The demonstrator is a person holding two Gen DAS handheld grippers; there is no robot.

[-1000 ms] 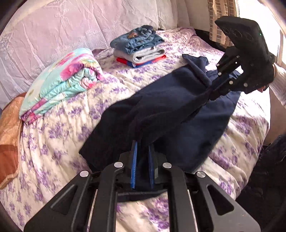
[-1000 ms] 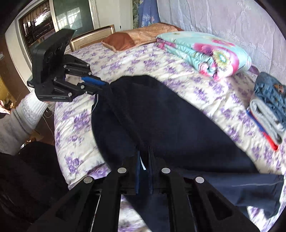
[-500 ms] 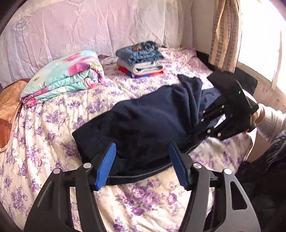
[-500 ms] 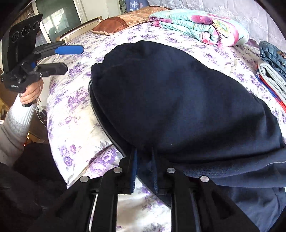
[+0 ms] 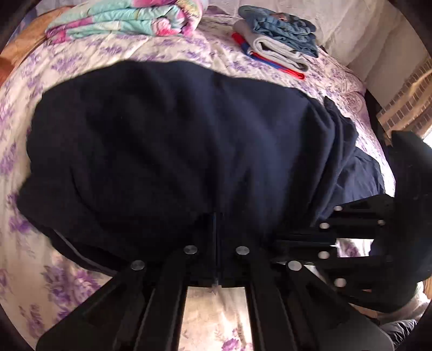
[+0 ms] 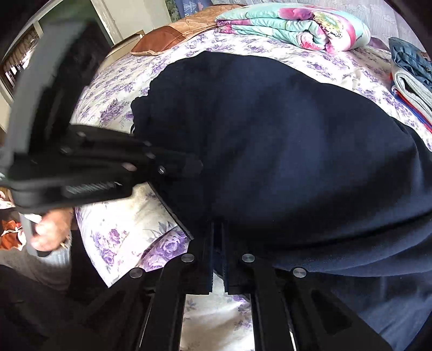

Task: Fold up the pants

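1. My left tongs [image 5: 217, 229] sit at the bottom centre of the left wrist view, jaws pressed together with no gap showing. They have just snapped closed from a wide spread, and their tips lie on the near edge of the navy pants [image 5: 175, 151]; I cannot tell whether any cloth is pinched between them.
2. My right tongs [image 6: 218, 237] sit at the bottom centre of the right wrist view, jaws nearly together with only a thin slit between them, having just closed further. Their tips are at the near hem of the pants [image 6: 270, 148]; whether fabric is caught in the slit I cannot tell.
3. From the left wrist view the right tongs [image 5: 286, 244] come in low at the right edge, close beside my left ones. From the right wrist view the left tongs [image 6: 194, 164] reach in from the left, blurred, with my left hand [image 6: 51, 229] on the handle at lower left.
4. The pants lie folded over in a broad dark mound across the middle of the flowered bedspread [image 5: 167, 52], filling most of both views.
5. Beyond them, a folded floral quilt [image 5: 127, 19] sits at upper left of the left wrist view, and a stack of folded clothes [image 5: 280, 43] at upper right.
6. A brown pillow [image 6: 162, 40] lies at the upper left of the right wrist view.
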